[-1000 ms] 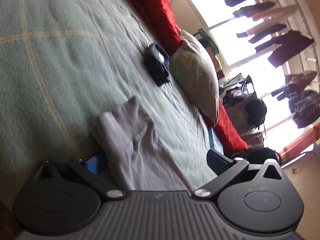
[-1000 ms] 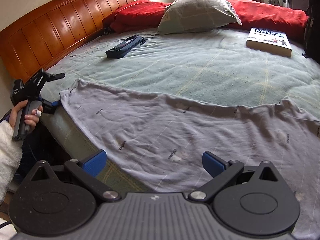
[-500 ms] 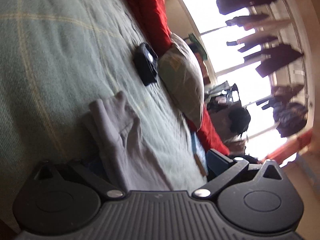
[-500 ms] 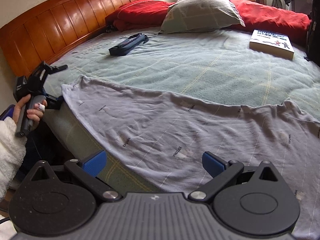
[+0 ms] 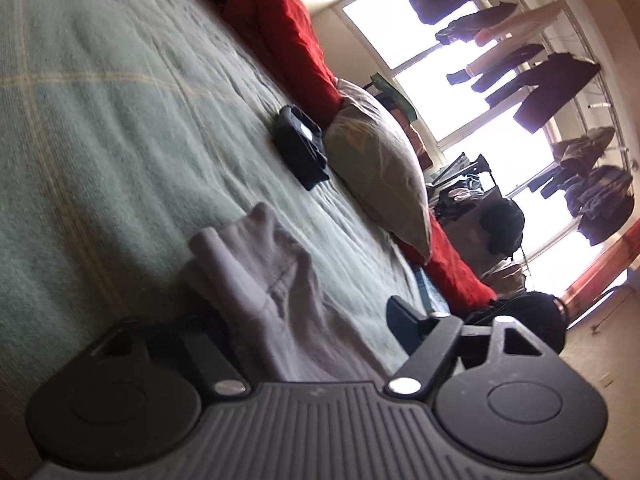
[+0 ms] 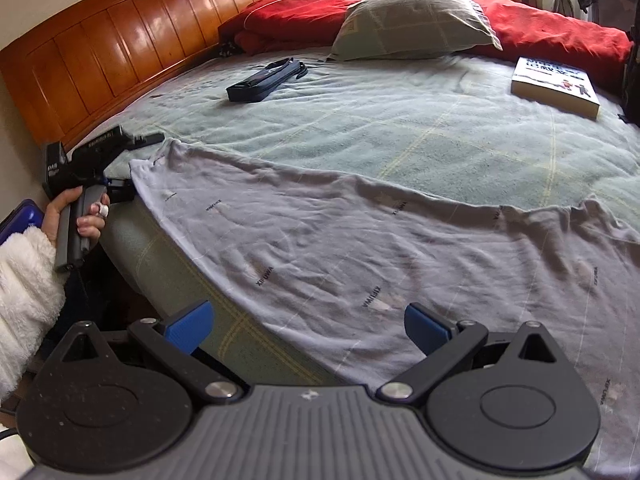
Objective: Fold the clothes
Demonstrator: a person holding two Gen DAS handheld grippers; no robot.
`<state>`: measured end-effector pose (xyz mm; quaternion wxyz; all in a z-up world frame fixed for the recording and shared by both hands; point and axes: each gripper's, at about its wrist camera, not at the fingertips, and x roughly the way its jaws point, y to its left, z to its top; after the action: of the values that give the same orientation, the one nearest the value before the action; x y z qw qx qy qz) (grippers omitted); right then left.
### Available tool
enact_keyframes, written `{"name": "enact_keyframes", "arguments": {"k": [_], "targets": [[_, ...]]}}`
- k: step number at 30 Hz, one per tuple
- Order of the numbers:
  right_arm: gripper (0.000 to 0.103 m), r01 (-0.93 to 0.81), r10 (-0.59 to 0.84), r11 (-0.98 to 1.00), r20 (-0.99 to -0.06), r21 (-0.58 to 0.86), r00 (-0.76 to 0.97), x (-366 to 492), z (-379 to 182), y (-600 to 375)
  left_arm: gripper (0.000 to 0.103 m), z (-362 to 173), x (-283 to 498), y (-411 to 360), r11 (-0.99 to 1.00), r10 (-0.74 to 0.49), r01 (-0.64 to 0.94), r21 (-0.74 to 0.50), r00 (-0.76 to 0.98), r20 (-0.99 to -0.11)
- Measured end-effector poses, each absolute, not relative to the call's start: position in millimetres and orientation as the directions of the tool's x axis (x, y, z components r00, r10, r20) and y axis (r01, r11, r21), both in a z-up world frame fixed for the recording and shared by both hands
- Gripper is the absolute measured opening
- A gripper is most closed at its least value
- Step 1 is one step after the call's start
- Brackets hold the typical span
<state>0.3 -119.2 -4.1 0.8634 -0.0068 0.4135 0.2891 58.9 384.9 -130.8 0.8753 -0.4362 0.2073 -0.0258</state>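
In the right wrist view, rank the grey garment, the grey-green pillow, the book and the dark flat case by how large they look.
1. Grey garment, by far the largest, though nearest the camera.
2. Grey-green pillow.
3. Book and dark flat case: they look alike, so I won't rank them.

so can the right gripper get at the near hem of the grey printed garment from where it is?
Probably yes. The right gripper is open, and the near hem of the grey printed garment lies flat on the pale green bedspread between and just beyond its blue fingers; nothing lies in the way.
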Motion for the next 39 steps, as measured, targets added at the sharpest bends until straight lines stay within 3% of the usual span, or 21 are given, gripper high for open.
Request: {"name": "enact_keyframes", "arguments": {"k": [1, 3, 10, 22, 30, 39], "targets": [[0.103, -0.501, 0.494, 0.834, -0.716, 0.231, 0.493, 0, -4, -121, 0.038, -134, 54, 385, 0.631, -0.205, -0.15, -0.761, 0.914, -0.349], [0.103, -0.493, 0.497, 0.836, -0.714, 0.242, 0.493, 1, -5, -125, 0.016, -143, 48, 390, 0.629, -0.17, -0.195, -0.752, 0.91, -0.378], [0.103, -0.469, 0.516, 0.833, -0.719, 0.294, 0.466, 12, -11, -127, 0.015, -126, 53, 376, 0.756, -0.125, -0.213, -0.619, 0.881, -0.456], [0.103, -0.388, 0.659, 0.743, -0.696, 0.545, 0.284, 57, -10, -115, 0.015, -123, 46, 378, 0.758, -0.126, -0.211, -0.618, 0.882, -0.455], [0.103, -0.463, 0.636, 0.739, -0.732, 0.489, 0.243, 73, -3, -59, 0.014, -111, 48, 371, 0.808, -0.101, -0.215, -0.548, 0.867, -0.489], [0.103, -0.512, 0.703, 0.663, -0.69, 0.546, 0.174, 87, 0, -10, 0.016, -121, 41, 387, 0.705, -0.165, -0.195, -0.682, 0.89, -0.425]]}}
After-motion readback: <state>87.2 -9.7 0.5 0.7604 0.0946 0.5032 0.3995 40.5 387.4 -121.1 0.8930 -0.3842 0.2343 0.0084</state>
